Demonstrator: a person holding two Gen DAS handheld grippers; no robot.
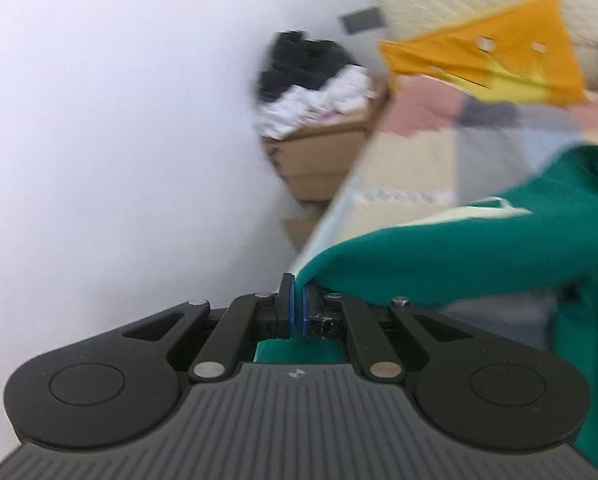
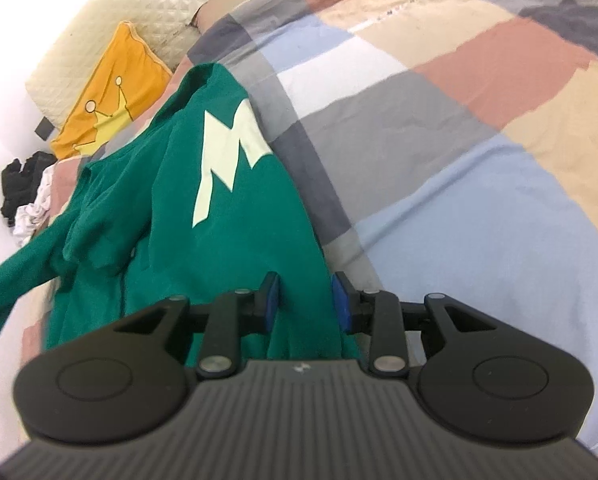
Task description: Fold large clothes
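Left gripper (image 1: pixel 297 304) low centre of its frame, jaws clamped on green fabric (image 1: pixel 439 256); right gripper (image 2: pixel 305 300) low centre, jaws apart, green fabric between.

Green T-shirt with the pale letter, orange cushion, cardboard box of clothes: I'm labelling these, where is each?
Green T-shirt (image 2: pixel 235 216), right wrist view, on the chest below the letter.
Orange cushion (image 2: pixel 115 92), right wrist view, on its face.
Cardboard box (image 1: pixel 319 152), left wrist view, on its front wall.
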